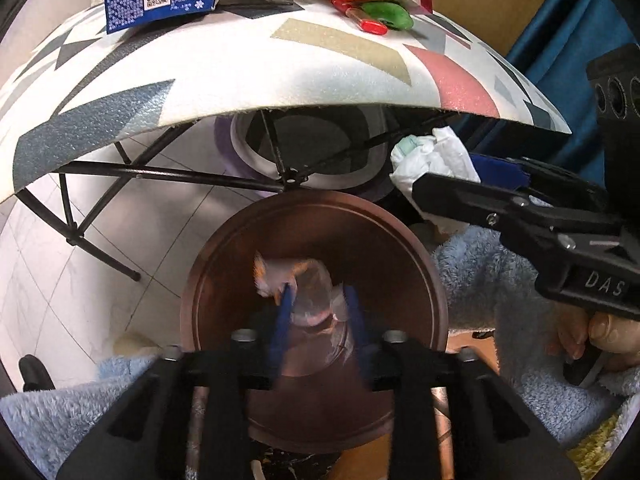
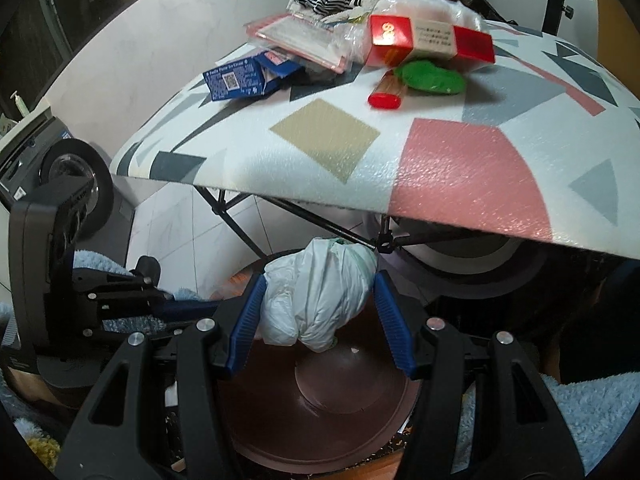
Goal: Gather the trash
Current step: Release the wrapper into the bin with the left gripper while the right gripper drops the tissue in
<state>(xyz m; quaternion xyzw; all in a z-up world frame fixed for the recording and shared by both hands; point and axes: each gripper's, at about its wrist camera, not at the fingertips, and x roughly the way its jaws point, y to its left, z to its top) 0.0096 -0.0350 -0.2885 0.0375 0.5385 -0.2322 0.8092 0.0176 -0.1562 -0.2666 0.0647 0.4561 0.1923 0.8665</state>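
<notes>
A round brown bin [image 1: 320, 248] stands on the tiled floor just below the near edge of a folding table [image 1: 248, 68] topped with a grey, pink and tan geometric pattern. The left gripper [image 1: 318, 312] reaches down over the bin's open mouth, its blue fingers closed narrowly on a crumpled clear plastic wrapper [image 1: 308, 292] with orange markings; the wrapper looks blurred. The right gripper [image 2: 320, 308] hangs above the bin too, near its rim on the table side, jaws fairly wide and pressed against both sides of a balled-up white plastic bag [image 2: 320, 292] showing a trace of green. On the table above the bin lie a blue vanilla ice cream carton [image 2: 240, 80], a red box [image 2: 420, 42], a green lid-like object [image 2: 432, 76], a red lighter [image 2: 386, 92] and a clear plastic packet [image 2: 304, 42]. Fluffy light-blue fabric [image 1: 500, 280] lies beside the bin on either side.
</notes>
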